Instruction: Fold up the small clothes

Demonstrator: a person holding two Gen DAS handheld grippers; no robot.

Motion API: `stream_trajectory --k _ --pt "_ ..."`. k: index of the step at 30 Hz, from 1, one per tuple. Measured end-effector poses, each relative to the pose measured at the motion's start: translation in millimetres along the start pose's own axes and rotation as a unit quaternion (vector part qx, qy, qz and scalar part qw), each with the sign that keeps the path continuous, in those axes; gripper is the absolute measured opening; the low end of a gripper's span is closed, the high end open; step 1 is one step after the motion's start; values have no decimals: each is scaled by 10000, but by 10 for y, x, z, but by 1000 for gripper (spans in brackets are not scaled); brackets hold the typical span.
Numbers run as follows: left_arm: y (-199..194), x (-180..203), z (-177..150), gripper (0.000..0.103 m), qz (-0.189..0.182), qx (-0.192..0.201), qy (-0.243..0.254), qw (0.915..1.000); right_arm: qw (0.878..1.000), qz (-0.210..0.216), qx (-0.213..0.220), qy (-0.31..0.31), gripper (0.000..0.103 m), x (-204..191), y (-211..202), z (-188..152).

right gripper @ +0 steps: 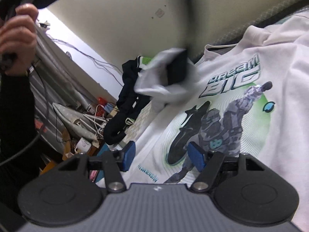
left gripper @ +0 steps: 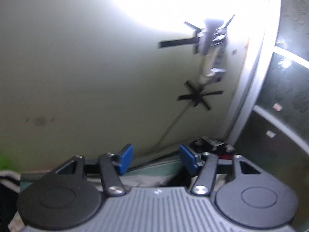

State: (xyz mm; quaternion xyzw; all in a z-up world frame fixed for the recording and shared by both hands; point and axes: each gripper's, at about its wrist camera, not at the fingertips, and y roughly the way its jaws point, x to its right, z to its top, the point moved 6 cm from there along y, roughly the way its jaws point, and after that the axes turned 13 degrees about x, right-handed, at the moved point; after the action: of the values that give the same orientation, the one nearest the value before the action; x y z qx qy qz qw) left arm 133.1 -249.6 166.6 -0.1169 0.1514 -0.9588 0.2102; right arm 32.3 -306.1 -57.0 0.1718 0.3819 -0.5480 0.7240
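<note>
A white T-shirt [right gripper: 241, 73] printed "DREAM BIG" with an armoured figure lies spread flat on the bed in the right wrist view. Over its collar side is a small grey-white and black garment [right gripper: 168, 79], blurred, so I cannot tell whether it rests on the shirt or is in the air. Dark clothes [right gripper: 125, 104] are heaped at the bed's edge to the left. My right gripper [right gripper: 162, 157] hovers open over the shirt's hem, its blue pads empty. My left gripper [left gripper: 157, 159] is open and empty, raised toward a wall, with no clothes in its view.
A person's hand [right gripper: 17, 29] and dark sleeve fill the left of the right wrist view. Beyond the bed edge lie an ironing board [right gripper: 77, 121], cables, a mug [right gripper: 84, 144] and floor clutter. The wall ahead of the left gripper bears black tape crosses [left gripper: 199, 96] beside a window frame [left gripper: 249, 89].
</note>
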Motion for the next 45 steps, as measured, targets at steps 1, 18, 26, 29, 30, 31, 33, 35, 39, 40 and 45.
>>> stream_trajectory --k 1,18,26,29,30,31,33,35,39,40,45 --pt "7 -131 -63 57 108 -55 -119 9999 10000 5 -7 11 65 5 3 3" --pt "809 -1851 -2071 11 1549 -1302 -964 9746 9389 -2771 1617 -1246 67 513 -916 1335" --pt "569 -2384 -2023 17 1989 -1062 -1669 9598 9338 -2910 1422 -1519 67 598 -688 1479" --pt "507 -2271 -1932 32 2216 -796 -1459 9609 9328 -2851 1032 -1947 67 660 -365 1658" --pt "477 -2235 -1899 33 2225 -659 -1478 9614 9339 -2846 830 -1997 67 703 -214 1713" --pt "454 -2183 -1859 35 2197 -514 -1560 9617 9359 -2797 611 -2053 67 740 -65 1742" --pt "445 -2110 -1851 43 2040 -255 -1842 9612 9392 -2605 161 -2233 68 773 202 1734" --pt "514 -2050 -1907 49 1940 -58 -1925 9619 9350 -2486 -226 -2519 71 810 443 1662" --pt "602 -1986 -2063 50 1997 -88 -1618 9664 9039 -3055 -689 -2915 66 1094 689 1652" --pt "604 -1988 -2073 50 2001 -103 -1542 9675 9059 -3081 -781 -2798 64 1163 697 1654" --pt "611 -2047 -2100 53 1955 -80 -1541 9685 9066 -2779 -821 -3068 34 1104 712 1518"
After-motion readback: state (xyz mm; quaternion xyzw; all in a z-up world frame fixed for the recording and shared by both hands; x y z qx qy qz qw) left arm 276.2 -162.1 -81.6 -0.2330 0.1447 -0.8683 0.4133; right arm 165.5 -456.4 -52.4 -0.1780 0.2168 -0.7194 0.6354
